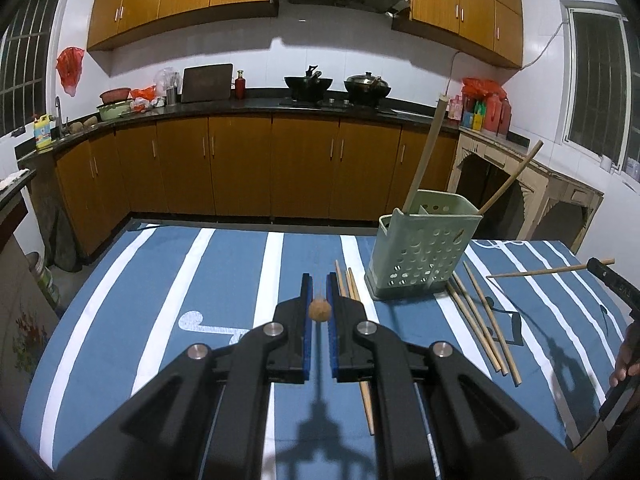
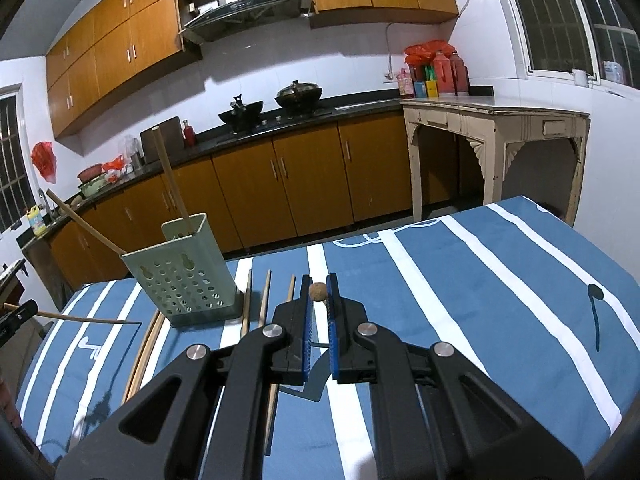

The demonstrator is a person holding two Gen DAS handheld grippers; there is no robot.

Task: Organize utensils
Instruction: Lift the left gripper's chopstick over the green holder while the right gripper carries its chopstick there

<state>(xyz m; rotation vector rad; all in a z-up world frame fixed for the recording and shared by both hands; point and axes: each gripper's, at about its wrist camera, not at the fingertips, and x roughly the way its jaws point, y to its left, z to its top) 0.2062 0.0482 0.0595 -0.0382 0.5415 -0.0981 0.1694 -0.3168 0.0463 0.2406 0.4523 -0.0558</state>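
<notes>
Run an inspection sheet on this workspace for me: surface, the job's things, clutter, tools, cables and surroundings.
Surface: blue tablecloth with white stripes, lying flat.
Job's things: green perforated utensil holder, upright, with two chopsticks standing in it; loose chopsticks lying on the cloth on both sides of it.
Clutter: red bags and bottles on the side table by the window.
Grippers: left tool shut on a chopstick, seen end-on; right tool shut on another chopstick.
Cables: white cord running up the wall.
Surroundings: kitchen counter with two woks, wooden cabinets, range hood, barred windows.
</notes>
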